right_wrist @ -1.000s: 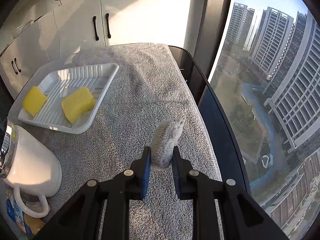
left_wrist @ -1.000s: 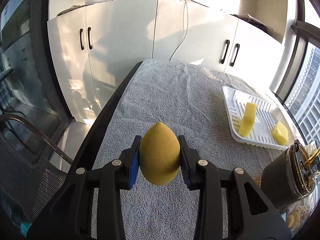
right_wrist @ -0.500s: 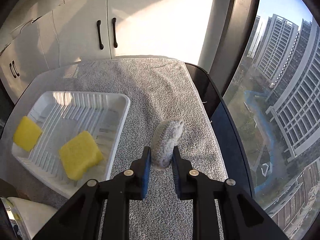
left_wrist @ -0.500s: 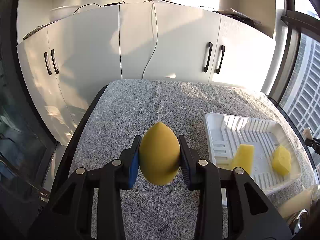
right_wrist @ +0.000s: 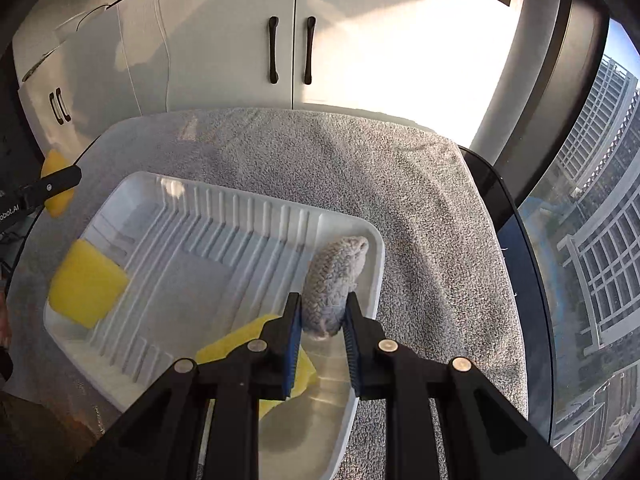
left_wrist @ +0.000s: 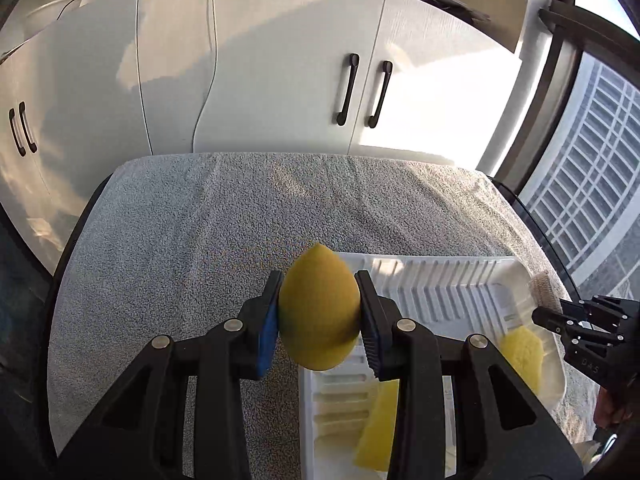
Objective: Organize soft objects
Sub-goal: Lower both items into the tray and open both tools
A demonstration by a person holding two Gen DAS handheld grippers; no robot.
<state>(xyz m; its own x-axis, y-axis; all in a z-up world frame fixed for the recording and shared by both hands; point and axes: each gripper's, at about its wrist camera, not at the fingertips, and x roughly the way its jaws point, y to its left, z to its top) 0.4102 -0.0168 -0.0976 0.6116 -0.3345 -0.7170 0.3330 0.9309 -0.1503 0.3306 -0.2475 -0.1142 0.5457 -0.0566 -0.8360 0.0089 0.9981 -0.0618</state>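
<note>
both grippers moved over the white tray point(right_wrist: 372, 280); left gripper point(left_wrist: 319, 320) clenches yellow egg-shaped sponge point(left_wrist: 319, 314), right gripper point(right_wrist: 320, 324) grey knitted roll point(right_wrist: 334, 280).

Yellow egg sponge point(left_wrist: 319, 316), grey knit pad point(right_wrist: 334, 284)

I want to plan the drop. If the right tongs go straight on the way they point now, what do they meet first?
Probably the white tray: the right tongs, shut on the grey knitted pad, point down over its right rim. Depth is unclear, so the grey towel just beyond is possible.
</note>
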